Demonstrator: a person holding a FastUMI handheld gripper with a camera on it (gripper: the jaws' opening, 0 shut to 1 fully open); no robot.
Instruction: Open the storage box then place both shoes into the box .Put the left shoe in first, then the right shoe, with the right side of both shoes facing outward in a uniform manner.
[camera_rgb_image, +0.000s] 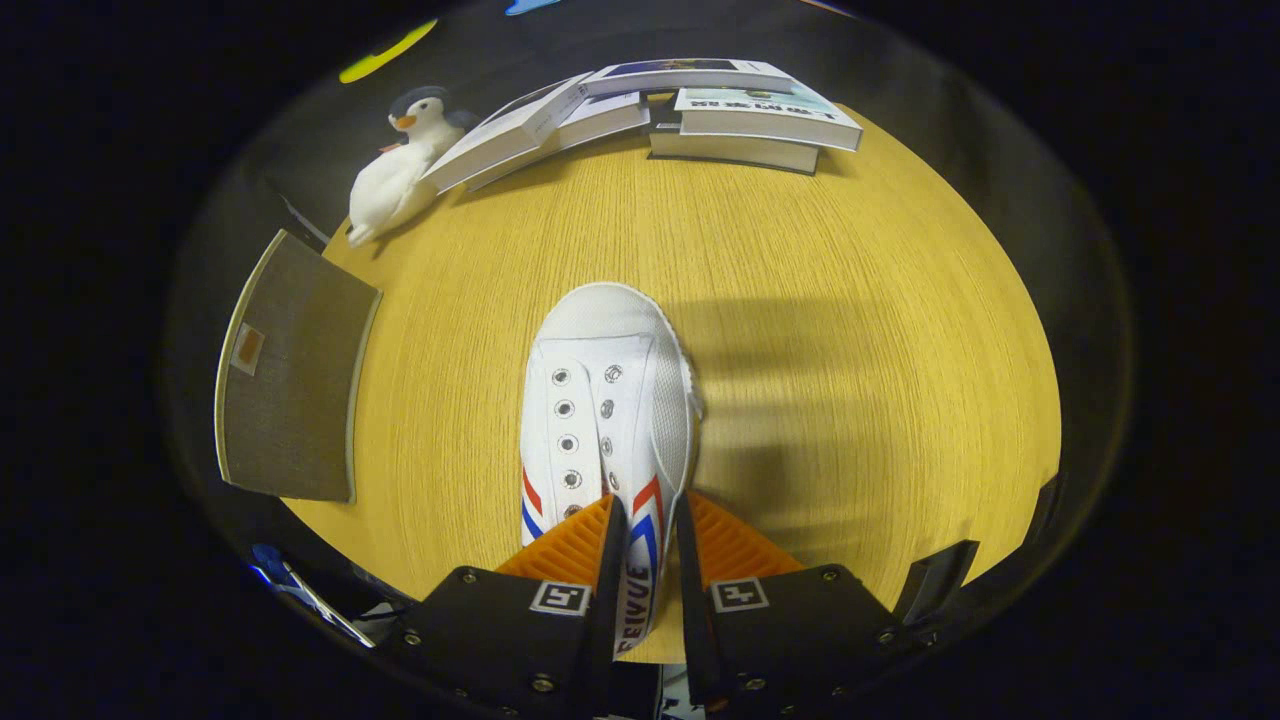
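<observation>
A white canvas shoe (600, 400) with red and blue stripes on its side hangs over the wooden table (850, 300), toe pointing away from me. My gripper (648, 520) is shut on the shoe's side wall near the heel opening, one finger inside the shoe and one outside. The shoe's heel is hidden behind the fingers. A grey fabric storage box (290, 370) with a pale rim sits at the table's left edge, to the left of the shoe; whether it is open I cannot tell.
Several books (690, 110) lie stacked and fanned along the table's far edge. A plush penguin (400, 165) lies at the far left corner beside them. Bare wood spreads to the right of the shoe.
</observation>
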